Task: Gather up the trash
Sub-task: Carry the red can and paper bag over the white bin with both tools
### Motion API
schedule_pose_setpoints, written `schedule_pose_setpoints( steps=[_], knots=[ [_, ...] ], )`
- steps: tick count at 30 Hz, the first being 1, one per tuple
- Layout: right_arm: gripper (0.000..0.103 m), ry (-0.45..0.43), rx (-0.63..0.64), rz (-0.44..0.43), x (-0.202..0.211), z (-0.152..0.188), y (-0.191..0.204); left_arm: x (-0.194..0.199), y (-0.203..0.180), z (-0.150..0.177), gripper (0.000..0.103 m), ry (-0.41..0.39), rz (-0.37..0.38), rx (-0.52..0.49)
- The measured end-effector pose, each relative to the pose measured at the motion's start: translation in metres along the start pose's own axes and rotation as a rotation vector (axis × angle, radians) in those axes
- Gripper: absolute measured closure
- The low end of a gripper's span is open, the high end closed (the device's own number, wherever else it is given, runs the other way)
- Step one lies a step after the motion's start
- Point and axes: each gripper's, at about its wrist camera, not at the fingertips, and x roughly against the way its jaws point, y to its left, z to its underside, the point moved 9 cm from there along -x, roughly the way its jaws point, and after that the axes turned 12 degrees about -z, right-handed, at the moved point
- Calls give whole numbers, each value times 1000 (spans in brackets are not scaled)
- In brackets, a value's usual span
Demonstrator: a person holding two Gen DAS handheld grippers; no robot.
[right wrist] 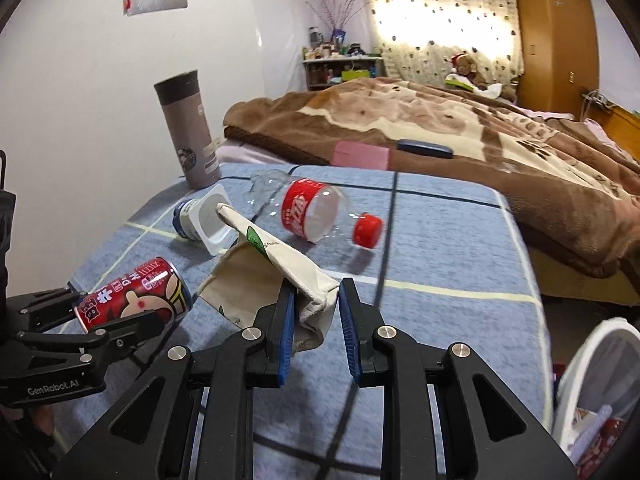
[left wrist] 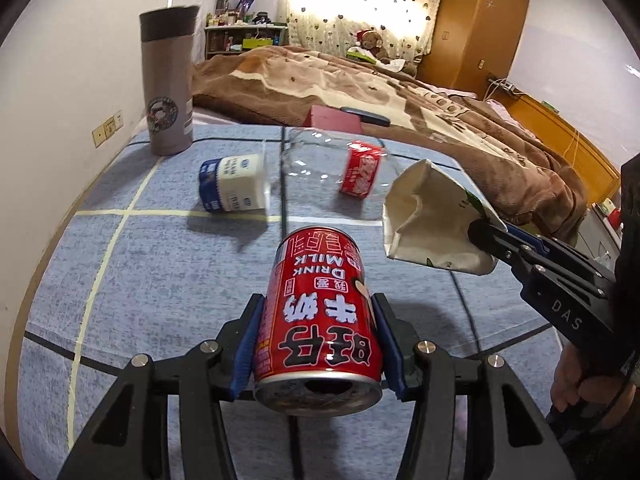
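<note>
Left hand-held gripper (left wrist: 318, 344) clamps red can (left wrist: 320, 320); right hand-held gripper (right wrist: 317, 320) pinches cream carton (right wrist: 280, 264), base hidden.

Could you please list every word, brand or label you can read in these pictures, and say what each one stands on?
"DRINK MILK", upside down: red can, with large Chinese characters.
"DAS": right gripper.
"GenRobot.AI": left gripper.
Too small or blurred: plastic bottle red label, white carton print, tumbler round logo, cream bag green print.

Pale walls (right wrist: 80, 80), a backlit dotted curtain (left wrist: 360, 0), a wooden wardrobe (left wrist: 480, 20) and a bed under a brown blanket (right wrist: 440, 128).
</note>
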Motion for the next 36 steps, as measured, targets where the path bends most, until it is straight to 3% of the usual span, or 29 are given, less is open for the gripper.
schedule_pose_setpoints(
  steps=[14,36],
  knots=[
    [80,-88,-82,67,52,7,-39,29,-70,-8,48,-59,70,-54],
    [80,-182,-239,280,143,44,-131,40,-226,-7,48,-75,247,-211]
  ],
)
